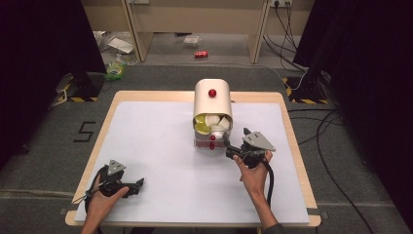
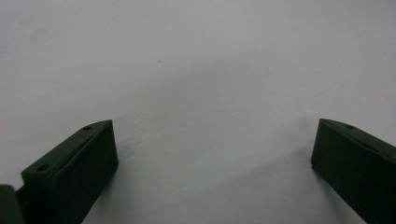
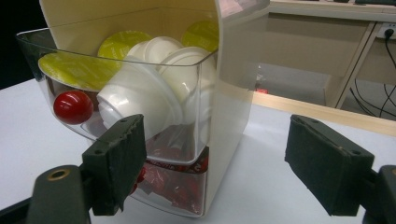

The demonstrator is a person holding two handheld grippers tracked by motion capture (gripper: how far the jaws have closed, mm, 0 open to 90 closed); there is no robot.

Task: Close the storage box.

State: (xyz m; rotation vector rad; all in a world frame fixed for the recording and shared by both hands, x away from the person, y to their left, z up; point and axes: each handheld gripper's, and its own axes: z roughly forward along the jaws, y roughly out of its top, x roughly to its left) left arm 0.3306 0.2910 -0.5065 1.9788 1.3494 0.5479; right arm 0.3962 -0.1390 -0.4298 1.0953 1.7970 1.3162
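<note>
right hand-held gripper (image 1: 233, 145) spread, beside capsule dispenser (image 1: 212, 113) mid-worktop | left hand-held gripper (image 1: 138, 184) spread, idle | advice: approach red knob (image 3: 73, 107) squarely

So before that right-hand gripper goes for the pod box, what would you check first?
1. Right gripper jaws open: ok, nothing between them.
2. Top drawer of the pod dispenser pulled out: ok, white and yellow-lidded pods showing.
3. Red knob reachable: ok, it shows beside the right gripper's jaw.
4. Right gripper lined up on the knob: not ok, the dispenser's corner sits between the jaws.
5. Left gripper clear of the work: ok, open over the white table.
6. Lower drawer shut: cannot tell.
</note>
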